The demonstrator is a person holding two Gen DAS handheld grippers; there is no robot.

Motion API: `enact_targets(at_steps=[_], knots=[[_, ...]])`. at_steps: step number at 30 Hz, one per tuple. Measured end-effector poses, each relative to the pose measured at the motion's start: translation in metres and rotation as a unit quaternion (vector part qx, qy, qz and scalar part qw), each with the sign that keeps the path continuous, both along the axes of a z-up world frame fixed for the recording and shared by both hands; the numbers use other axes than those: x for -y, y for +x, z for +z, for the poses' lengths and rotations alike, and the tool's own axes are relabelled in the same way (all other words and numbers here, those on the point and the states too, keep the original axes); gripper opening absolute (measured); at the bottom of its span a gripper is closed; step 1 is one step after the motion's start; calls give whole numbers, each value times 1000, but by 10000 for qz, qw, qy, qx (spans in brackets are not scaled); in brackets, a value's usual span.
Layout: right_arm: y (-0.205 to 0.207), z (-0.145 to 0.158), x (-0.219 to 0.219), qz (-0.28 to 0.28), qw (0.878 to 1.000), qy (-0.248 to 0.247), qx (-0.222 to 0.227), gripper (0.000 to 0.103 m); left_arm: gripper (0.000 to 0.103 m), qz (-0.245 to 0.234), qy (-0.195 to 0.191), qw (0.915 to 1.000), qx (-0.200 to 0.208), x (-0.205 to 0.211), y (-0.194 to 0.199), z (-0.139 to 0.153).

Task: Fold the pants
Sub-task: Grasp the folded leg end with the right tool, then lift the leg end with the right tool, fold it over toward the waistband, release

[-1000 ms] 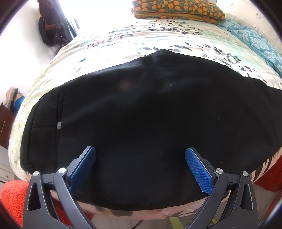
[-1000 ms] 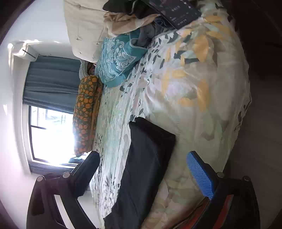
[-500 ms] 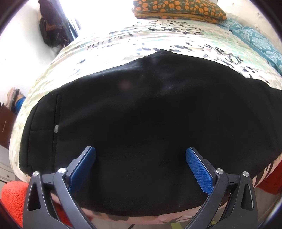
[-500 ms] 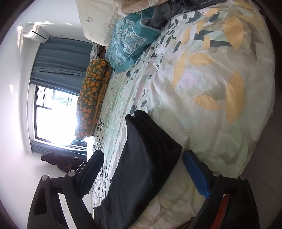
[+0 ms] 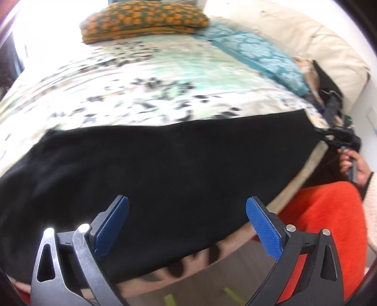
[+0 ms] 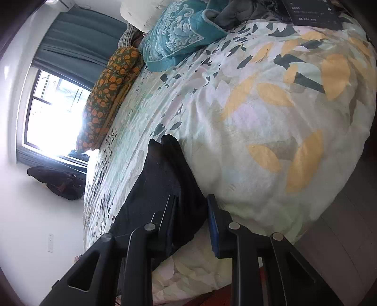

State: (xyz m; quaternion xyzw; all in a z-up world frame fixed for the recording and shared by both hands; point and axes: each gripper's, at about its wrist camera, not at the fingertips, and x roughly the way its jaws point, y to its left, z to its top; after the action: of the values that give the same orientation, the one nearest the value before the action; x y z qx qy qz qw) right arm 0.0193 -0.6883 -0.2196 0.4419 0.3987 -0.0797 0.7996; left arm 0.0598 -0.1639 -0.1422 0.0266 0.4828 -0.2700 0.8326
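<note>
- Covering most of both views, the bed (image 6: 271, 113) wears a leaf-print duvet, pale green with yellow and dark leaves.
- Lying along the bed's near edge, the black pants (image 5: 165, 164) stretch flat in a long band; in the right wrist view their hem end (image 6: 165, 169) is bunched into ridges.
- An orange-patterned pillow (image 5: 143, 21) and a teal blanket (image 5: 254, 51) sit at the bed's far end, well apart from the pants.
- The left gripper (image 5: 187, 226) hangs over the pants near the bed's edge, jaws spread wide, nothing between its blue pads.
- The right gripper (image 6: 190, 219) is closing on the pants' end, dark cloth between its jaws.
- A hand (image 5: 353, 167) grips that tool's handle at the bed's corner.
</note>
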Motion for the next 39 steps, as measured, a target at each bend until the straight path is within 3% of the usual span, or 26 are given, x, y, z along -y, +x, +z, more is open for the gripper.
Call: enact_targets(at_steps=[3, 5, 6, 8, 9, 10, 12, 14, 17, 20, 25, 28, 32, 39], knots=[[3, 1, -1, -4, 9999, -56, -92, 25, 100, -394, -478, 9979, -168, 72, 16, 3], [2, 1, -1, -26, 9999, -44, -105, 25, 100, -519, -500, 9970, -283, 113, 29, -5], [2, 2, -1, -33, 9999, -42, -101, 25, 100, -467, -364, 9975, -396, 129, 36, -16], [2, 5, -2, -29, 10000, -31, -72, 25, 84, -359, 8, 9973, -647, 148, 49, -43], [1, 7, -3, -17, 10000, -32, -38, 25, 78, -400, 397, 9955, -756, 159, 53, -61], [0, 9, -3, -9, 10000, -21, 6, 25, 79, -514, 809, 9934, -636, 167, 51, -74], [-1, 14, -5, 31, 9999, 26, 106, 25, 87, -761, 1224, 9895, 85, 179, 36, -73], [-3, 20, -7, 60, 9998, 37, 197, 24, 87, -704, 1221, 9900, 20, 176, 36, -72], [-8, 29, -11, 68, 9988, 192, 438, 22, 87, -348, 935, 9944, -342, 157, 46, -63], [-10, 46, -25, 148, 9959, 392, 797, 21, 87, -38, 377, 9975, -593, 119, 49, -46], [-5, 79, -78, 377, 9863, 829, 1377, 21, 88, 443, 68, 9976, -519, 37, 51, -17], [7, 92, -135, 636, 9786, 1153, 1583, 21, 88, 851, -67, 9952, -483, -22, 46, -5], [26, 85, -231, 928, 9679, 1657, 1647, 21, 88, 1398, -155, 9888, -503, -87, 36, -3], [61, 29, -411, 1476, 9613, 2133, 927, 21, 88, 2104, -301, 9760, -482, -173, 6, -23]])
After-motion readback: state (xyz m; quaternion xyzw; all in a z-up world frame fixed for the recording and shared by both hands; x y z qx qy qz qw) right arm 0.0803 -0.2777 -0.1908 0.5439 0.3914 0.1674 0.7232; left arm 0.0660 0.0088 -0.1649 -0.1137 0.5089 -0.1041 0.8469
